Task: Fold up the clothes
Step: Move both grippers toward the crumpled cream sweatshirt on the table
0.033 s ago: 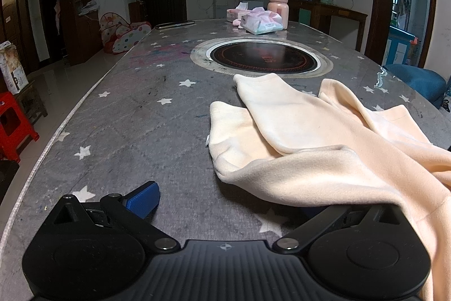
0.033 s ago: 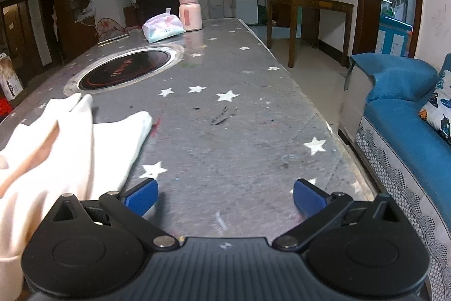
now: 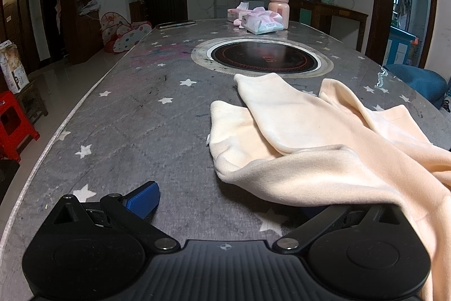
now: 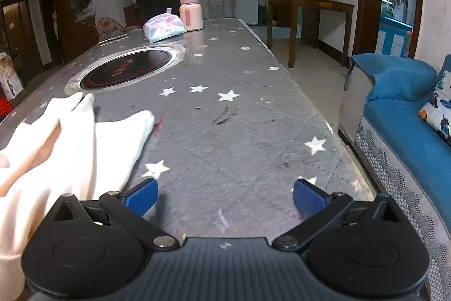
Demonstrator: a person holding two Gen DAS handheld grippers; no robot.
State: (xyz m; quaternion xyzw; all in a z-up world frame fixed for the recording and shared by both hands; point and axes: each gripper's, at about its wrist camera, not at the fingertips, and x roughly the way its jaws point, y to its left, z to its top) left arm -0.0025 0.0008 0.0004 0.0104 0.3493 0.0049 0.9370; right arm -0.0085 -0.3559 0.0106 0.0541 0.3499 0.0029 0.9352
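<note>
On the star-printed grey table [image 3: 135, 131], a cream fleece garment [image 3: 310, 148] lies loosely heaped, 2 tube-like ends pointing away toward the round inset hob [image 3: 262, 59]. It sits right of the left gripper [image 3: 225, 202], whose fingers stand apart, cloth draped over the right one. The right gripper [image 4: 224, 195], also spread wide and empty, has the garment to its left. I judge the left gripper nearer.
</note>
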